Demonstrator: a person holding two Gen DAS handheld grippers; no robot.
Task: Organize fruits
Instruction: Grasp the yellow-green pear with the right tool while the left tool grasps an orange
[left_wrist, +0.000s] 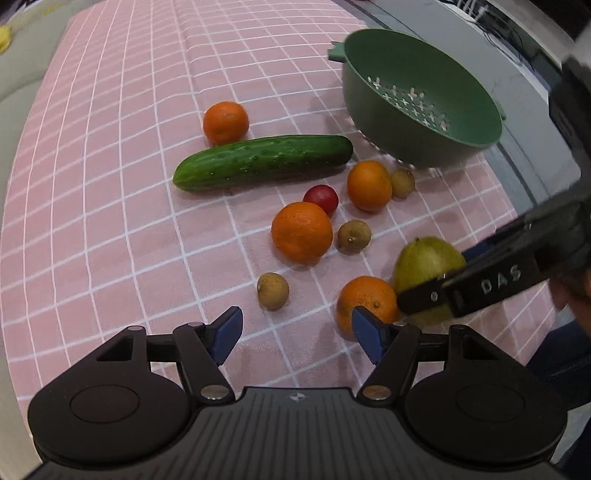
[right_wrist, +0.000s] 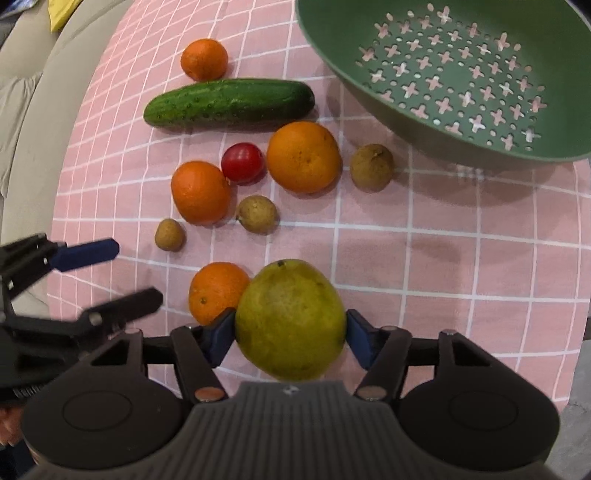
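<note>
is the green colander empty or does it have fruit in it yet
Empty: the colander shows only its bare perforated bottom in both views.

A pink tablecloth (left_wrist: 122, 155) with a white grid is spread over the table. Beige upholstered seating (right_wrist: 26, 110) is seen beside its far left edge, with something yellow (left_wrist: 4, 38) lying on it. Grey floor (left_wrist: 532, 155) and dark cables (left_wrist: 506, 33) are seen at the right.

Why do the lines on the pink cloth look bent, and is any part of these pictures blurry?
Both wrist views use a fisheye lens, so the pink checked cloth bows outward toward the edges. In the left wrist view the right gripper is soft with blur, while the cucumber is sharp. In the right wrist view the colander casts a soft shadow.
</note>
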